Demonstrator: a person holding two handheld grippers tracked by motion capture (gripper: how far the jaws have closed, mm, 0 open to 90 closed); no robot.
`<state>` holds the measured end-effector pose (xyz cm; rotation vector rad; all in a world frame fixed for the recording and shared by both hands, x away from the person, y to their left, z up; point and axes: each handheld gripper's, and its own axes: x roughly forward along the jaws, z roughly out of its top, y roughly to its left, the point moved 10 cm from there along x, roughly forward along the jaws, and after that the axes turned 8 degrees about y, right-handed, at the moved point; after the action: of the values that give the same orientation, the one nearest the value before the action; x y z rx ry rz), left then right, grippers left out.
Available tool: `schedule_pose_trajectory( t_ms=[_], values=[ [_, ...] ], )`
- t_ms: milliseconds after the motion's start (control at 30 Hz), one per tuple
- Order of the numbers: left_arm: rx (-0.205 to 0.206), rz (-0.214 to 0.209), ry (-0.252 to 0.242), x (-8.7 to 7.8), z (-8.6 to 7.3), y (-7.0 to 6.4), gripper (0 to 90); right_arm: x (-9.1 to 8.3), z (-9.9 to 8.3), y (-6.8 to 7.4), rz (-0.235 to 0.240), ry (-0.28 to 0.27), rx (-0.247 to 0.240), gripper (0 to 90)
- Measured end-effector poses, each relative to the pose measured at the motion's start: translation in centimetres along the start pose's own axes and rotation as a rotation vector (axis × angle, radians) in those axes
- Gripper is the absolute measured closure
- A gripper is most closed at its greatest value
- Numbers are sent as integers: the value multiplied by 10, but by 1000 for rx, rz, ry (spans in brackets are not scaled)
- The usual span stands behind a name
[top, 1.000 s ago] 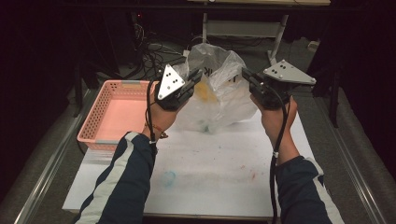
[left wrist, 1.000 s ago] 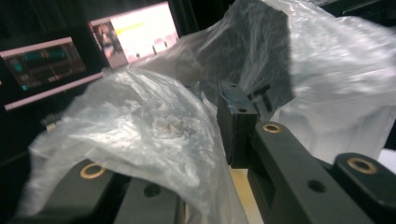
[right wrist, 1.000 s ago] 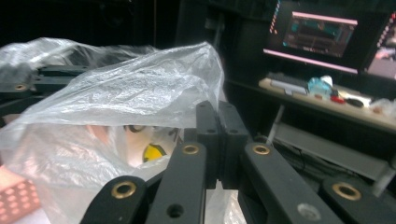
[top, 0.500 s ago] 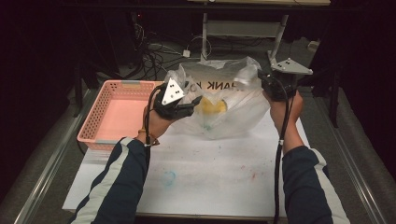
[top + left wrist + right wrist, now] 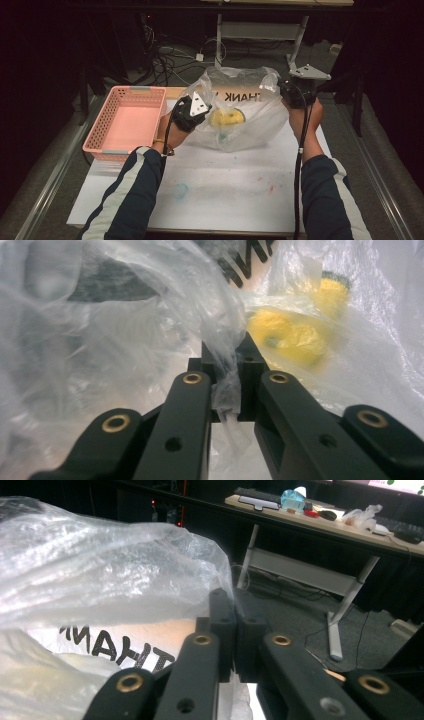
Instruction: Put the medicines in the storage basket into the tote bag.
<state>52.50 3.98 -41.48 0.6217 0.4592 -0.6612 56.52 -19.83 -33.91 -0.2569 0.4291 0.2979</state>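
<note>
A clear plastic bag (image 5: 250, 107) printed with black letters rests on the white table (image 5: 225, 185), stretched between both grippers. Inside it lies a yellow object (image 5: 227, 118) with some green under it. My left gripper (image 5: 196, 108) is shut on the bag's left edge; in the left gripper view a twist of film (image 5: 226, 385) is pinched between the jaws, with the yellow object (image 5: 287, 332) just beyond. My right gripper (image 5: 290, 92) is shut on the bag's right top edge, and in the right gripper view the film (image 5: 100, 570) runs into the closed jaws.
A pink plastic basket (image 5: 127, 122) stands at the table's left side. Cables and a desk frame (image 5: 260, 30) lie on the dark floor beyond the table. A far desk (image 5: 320, 515) carries a keyboard and small items.
Both grippers have lowered and moved apart with the bag, which now rests wide on the table. The yellow object has settled toward the bag's bottom.
</note>
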Motion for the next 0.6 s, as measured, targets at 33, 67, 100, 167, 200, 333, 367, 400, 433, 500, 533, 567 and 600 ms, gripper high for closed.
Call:
schedule_pose_trajectory(
  t_ms=[33, 67, 100, 167, 200, 333, 367, 400, 433, 500, 533, 567, 600],
  values=[
    [-11, 9, -24, -4, 4, 4, 855, -1, 1, -1, -8, 1, -4, 900],
    [-20, 6, -48, -10, 9, 7, 859, -3, 3, -3, -11, -6, -10, 900],
    [-29, 12, -71, -16, 15, 10, 860, -5, 6, -4, -13, -9, -6, 900],
    [-33, 32, -116, -29, 28, 16, 860, -13, 16, -6, -18, -26, -9, 900],
    [-36, 33, -136, -35, 34, 18, 860, -18, 21, -7, -24, -37, -14, 900],
    [-35, 70, -196, -56, 53, 24, 859, -41, 46, -12, -44, -87, -20, 900],
    [-35, 80, -205, -59, 56, 25, 860, -46, 51, -13, -49, -96, -23, 900],
    [-37, 88, -211, -62, 59, 26, 859, -51, 56, -15, -55, -107, -22, 900],
    [-45, 95, -221, -64, 61, 28, 859, -56, 61, -16, -63, -117, -27, 900],
    [-64, 118, -238, -68, 64, 32, 858, -65, 67, -19, -78, -138, -28, 900],
    [-73, 128, -244, -70, 65, 34, 858, -69, 70, -21, -80, -146, -20, 900],
    [-79, 131, -247, -70, 65, 36, 858, -70, 71, -22, -83, -147, -21, 900],
    [-90, 135, -247, -70, 65, 39, 858, -71, 72, -23, -88, -147, -24, 900]
  ],
)
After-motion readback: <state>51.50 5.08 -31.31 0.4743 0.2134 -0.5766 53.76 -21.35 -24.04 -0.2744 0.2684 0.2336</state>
